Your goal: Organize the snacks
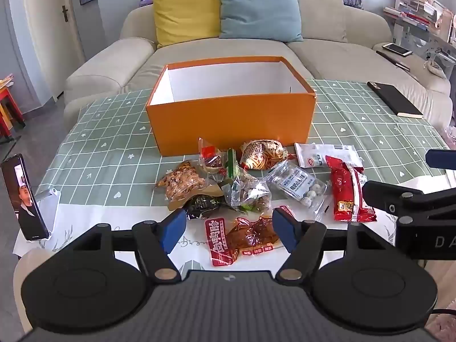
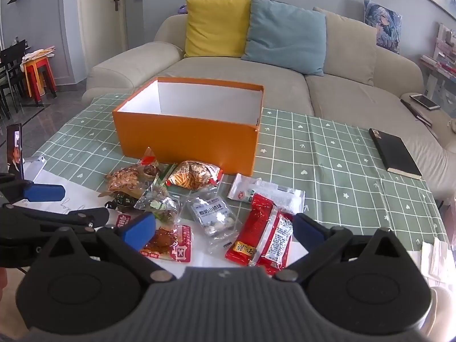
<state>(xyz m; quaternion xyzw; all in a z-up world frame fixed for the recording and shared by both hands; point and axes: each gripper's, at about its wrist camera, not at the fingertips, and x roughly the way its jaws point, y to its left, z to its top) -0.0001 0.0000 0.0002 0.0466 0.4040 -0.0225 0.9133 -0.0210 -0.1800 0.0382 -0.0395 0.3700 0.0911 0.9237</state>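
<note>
The orange box (image 1: 230, 119) stands open-topped on the green checked tablecloth (image 1: 99, 148), its white interior showing no contents, and serves as the reference for all positions below. The snack pile lies directly in front of the box's near wall, on the side toward both grippers. Touching or almost touching that wall are a clear packet with a red label (image 1: 209, 158) and a bag of yellow sticks (image 1: 262, 154); a white flat packet (image 1: 322, 154) lies just off the box's near right corner. Farther from the box lie a bag of brown crisps (image 1: 182, 181), a clear crinkled bag (image 1: 248, 191), a clear pouch of white balls (image 1: 296, 185) and a red sausage packet (image 1: 349, 193). Nearest the cameras, farthest from the box, lies a red-and-clear packet of brown meat (image 1: 242, 236). The left gripper (image 1: 229, 229) hangs over this last packet with its blue pads (image 1: 171, 230) spread wide to either side of it, gripping nothing. The right gripper (image 2: 225, 230) is positioned to the right of the left one, fingers also spread wide and empty, the red sausage packet (image 2: 262, 239) and the pouch of white balls (image 2: 213, 213) lying between its pads in the right wrist view. A black notebook (image 1: 394, 99) lies well to the right of the box, and a phone on a stand (image 1: 24, 199) stands well to its left near the table edge. A beige sofa (image 1: 199, 51) with a yellow cushion (image 1: 185, 8) and a blue cushion (image 1: 259, 8) sits behind the box.
</note>
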